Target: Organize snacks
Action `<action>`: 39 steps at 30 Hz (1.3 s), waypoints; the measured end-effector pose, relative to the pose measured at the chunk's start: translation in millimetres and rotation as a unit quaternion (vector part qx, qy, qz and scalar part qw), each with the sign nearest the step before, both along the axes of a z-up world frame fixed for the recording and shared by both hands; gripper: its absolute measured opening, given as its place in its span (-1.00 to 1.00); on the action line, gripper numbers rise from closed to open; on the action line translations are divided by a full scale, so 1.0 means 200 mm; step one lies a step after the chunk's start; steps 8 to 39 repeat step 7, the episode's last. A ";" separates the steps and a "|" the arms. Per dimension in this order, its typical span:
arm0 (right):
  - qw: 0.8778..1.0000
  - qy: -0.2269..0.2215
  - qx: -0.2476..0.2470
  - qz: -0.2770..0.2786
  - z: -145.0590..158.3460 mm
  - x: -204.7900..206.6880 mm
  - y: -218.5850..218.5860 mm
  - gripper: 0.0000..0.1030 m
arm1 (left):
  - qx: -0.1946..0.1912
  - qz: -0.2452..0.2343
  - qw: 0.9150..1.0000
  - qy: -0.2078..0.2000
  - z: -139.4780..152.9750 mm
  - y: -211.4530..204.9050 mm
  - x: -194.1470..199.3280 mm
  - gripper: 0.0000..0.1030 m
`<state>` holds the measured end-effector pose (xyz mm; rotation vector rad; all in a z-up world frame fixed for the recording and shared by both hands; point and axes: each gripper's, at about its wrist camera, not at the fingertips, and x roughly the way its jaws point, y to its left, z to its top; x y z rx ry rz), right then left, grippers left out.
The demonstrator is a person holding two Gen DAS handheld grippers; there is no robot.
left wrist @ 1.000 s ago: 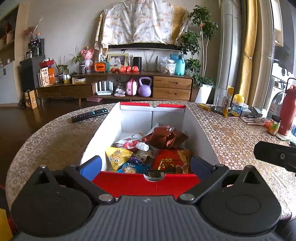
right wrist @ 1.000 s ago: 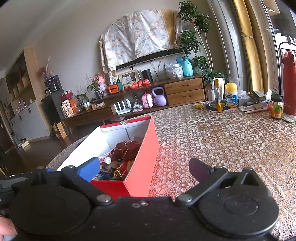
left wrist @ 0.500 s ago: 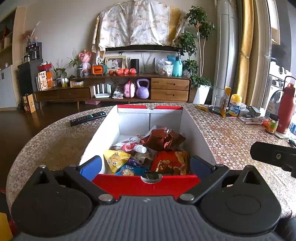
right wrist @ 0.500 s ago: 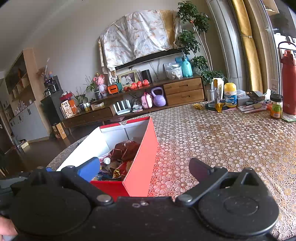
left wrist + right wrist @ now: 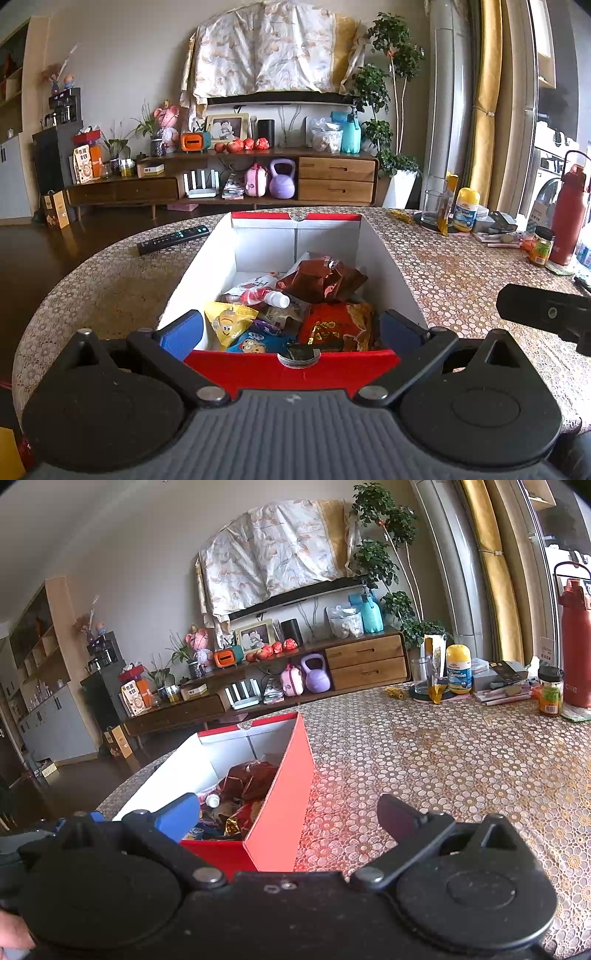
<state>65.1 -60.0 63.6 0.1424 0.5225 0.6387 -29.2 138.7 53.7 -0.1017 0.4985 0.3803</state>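
A red box with white inner walls (image 5: 295, 236) sits on the patterned table, also in the right wrist view (image 5: 284, 805). It holds several snack packs: a brown foil bag (image 5: 321, 277), a red-orange pack (image 5: 336, 325), a yellow pack (image 5: 229, 317), a small white-capped bottle (image 5: 277, 299). My left gripper (image 5: 290, 328) is open and empty, its fingers astride the box's near red wall. My right gripper (image 5: 288, 812) is open and empty, over the box's right front corner; it also shows in the left wrist view (image 5: 543, 314).
A black remote (image 5: 173, 240) lies left of the box. At the table's far right stand a red flask (image 5: 574, 646), a small jar (image 5: 550, 690), a yellow-capped bottle (image 5: 458, 668), a glass (image 5: 424, 675) and papers. A TV cabinet stands behind.
Both grippers have drifted slightly; the view of the box sits a little lower and closer. Both stay open. Nothing in the box has moved.
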 end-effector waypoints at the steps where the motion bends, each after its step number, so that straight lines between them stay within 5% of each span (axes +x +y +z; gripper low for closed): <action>1: 1.000 0.000 0.000 0.000 0.00 0.00 0.00 0.99 | 0.000 -0.001 1.000 0.000 0.00 0.00 0.00 1.00; 39: 1.000 0.001 0.003 -0.004 0.00 0.00 -0.01 0.99 | 0.000 -0.005 1.000 -0.002 0.00 0.00 -0.01 1.00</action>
